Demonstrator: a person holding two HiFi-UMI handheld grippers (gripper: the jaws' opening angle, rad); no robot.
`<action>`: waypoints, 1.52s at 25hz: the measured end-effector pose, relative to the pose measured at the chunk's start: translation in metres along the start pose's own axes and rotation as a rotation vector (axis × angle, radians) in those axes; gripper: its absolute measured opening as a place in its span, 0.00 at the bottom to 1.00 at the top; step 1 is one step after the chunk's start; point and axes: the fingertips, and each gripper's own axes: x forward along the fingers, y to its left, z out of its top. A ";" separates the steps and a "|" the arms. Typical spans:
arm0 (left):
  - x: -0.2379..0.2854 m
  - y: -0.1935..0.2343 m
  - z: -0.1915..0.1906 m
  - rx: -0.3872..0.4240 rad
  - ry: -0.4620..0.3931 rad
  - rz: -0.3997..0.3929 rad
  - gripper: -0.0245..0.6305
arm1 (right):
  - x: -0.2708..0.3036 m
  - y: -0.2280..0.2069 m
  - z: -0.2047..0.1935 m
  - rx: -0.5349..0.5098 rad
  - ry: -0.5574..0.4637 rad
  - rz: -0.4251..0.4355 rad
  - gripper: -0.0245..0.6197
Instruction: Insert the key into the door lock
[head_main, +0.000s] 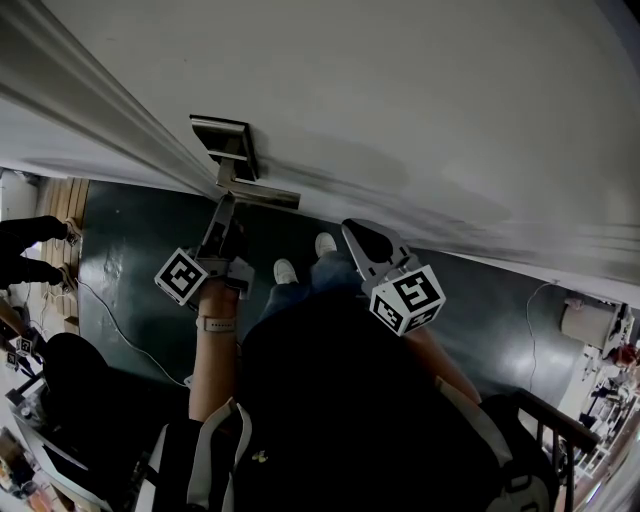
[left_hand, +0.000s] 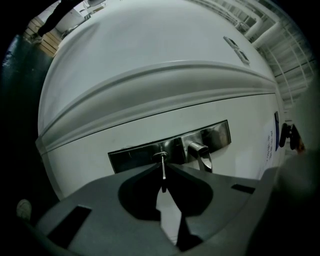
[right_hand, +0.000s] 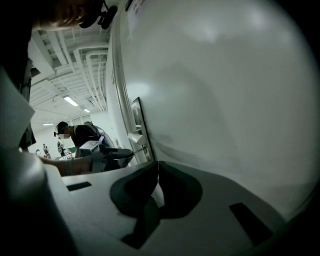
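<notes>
Key is pinched between the closed jaws of the left gripper, and its tip meets the keyhole in the metal lock plate. How deep it sits, I cannot tell. In the head view the left forearm reaches straight up to the door, the gripper pointing at the plate. The lever handle is just beside the key, so little room is on that side. The right gripper has its jaws together on nothing. It is held near bare door surface, apart from the lock.
</notes>
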 end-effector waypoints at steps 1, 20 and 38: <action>0.000 0.001 0.000 -0.003 0.001 0.003 0.08 | 0.000 0.000 0.000 0.000 0.000 -0.001 0.06; 0.001 0.000 -0.001 -0.048 0.014 -0.004 0.08 | 0.003 0.003 0.004 0.004 -0.014 0.001 0.06; 0.018 0.001 0.005 -0.106 -0.022 0.014 0.08 | -0.007 -0.003 0.004 0.021 -0.033 -0.002 0.06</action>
